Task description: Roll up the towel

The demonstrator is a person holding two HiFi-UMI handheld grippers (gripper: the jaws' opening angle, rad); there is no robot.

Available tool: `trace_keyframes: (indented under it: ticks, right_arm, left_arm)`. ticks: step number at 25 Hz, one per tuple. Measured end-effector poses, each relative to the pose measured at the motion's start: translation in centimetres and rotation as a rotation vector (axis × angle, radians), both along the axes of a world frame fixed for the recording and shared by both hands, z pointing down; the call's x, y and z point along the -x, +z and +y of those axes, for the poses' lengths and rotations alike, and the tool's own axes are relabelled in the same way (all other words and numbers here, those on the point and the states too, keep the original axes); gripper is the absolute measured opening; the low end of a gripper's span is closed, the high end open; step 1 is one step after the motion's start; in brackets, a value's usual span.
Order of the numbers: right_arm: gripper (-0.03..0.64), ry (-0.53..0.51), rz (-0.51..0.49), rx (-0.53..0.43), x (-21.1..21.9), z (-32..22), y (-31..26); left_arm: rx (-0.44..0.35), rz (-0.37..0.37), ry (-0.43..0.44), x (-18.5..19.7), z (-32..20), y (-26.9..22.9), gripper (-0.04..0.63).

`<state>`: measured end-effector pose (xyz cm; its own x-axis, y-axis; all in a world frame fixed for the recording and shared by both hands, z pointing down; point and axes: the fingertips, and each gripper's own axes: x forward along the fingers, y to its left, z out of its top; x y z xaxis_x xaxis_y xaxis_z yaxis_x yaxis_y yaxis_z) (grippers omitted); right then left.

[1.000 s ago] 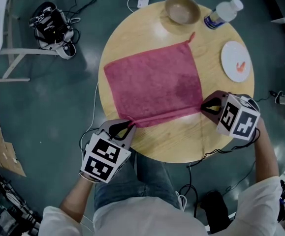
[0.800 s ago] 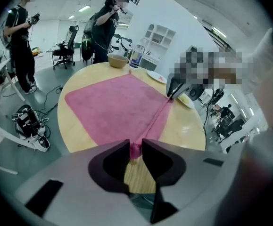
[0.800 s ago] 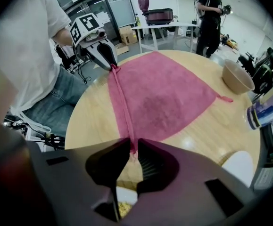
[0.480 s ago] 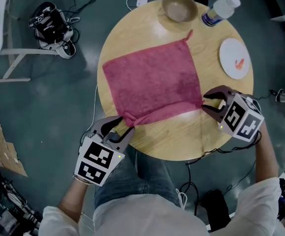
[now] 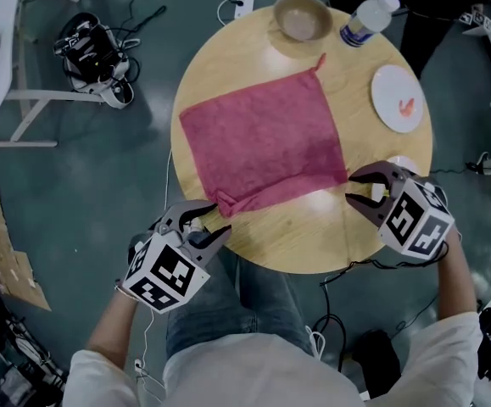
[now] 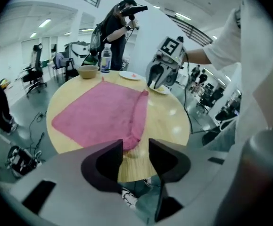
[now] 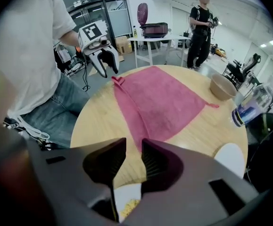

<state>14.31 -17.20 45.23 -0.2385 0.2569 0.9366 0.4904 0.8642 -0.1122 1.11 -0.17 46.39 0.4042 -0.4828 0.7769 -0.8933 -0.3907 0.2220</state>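
Item: towel [image 5: 262, 138]. Pink, judged soft, limp, light. Spread on round table [image 5: 313, 240], near edge turned into narrow roll [image 5: 283, 191]. Best pinched at roll ends. Left gripper [image 5: 220, 220], right gripper [image 5: 353, 188]: jaws just opened, slightly parted, nothing held.

Head camera, worn by the person, looks steeply down on the round table [image 5: 313, 240]. The whole top is in frame, with the left gripper [image 5: 214, 221] at 7 o'clock and the right gripper [image 5: 353, 187] at 4 o'clock. Each gripper camera sits low and close at the table's near edge, looking out along its own jaws across the wood. The left one faces the right gripper at 1 o'clock; the right one faces the left gripper at 11 o'clock. All three views share the tabletop, pink towel [image 5: 262, 138], bowl [image 5: 300, 17] and bottle [image 5: 365, 22].
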Motion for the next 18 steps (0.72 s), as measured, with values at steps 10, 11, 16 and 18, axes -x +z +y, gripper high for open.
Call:
trace_keyframes:
  ticks: [10,11,16,18]
  right_arm:
    - [0.097,-0.011,0.027,-0.003,-0.7,1.1,2.0]
    - [0.097,-0.011,0.026,-0.003,-0.6,1.2,2.1]
    - [0.095,-0.012,0.018,-0.003,-0.2,1.3,2.3]
    - [0.094,-0.010,0.016,-0.002,-0.2,1.2,2.4]
  left_arm:
    - [-0.058,-0.168,0.554,0.1,-1.7,0.8,0.178]
    - [-0.055,-0.175,0.581,0.0,-1.8,1.0,0.176]
    - [-0.068,-0.175,0.636,-0.6,-2.0,1.6,0.124]
    - [-0.066,-0.162,0.634,-0.7,-1.8,1.7,0.089]
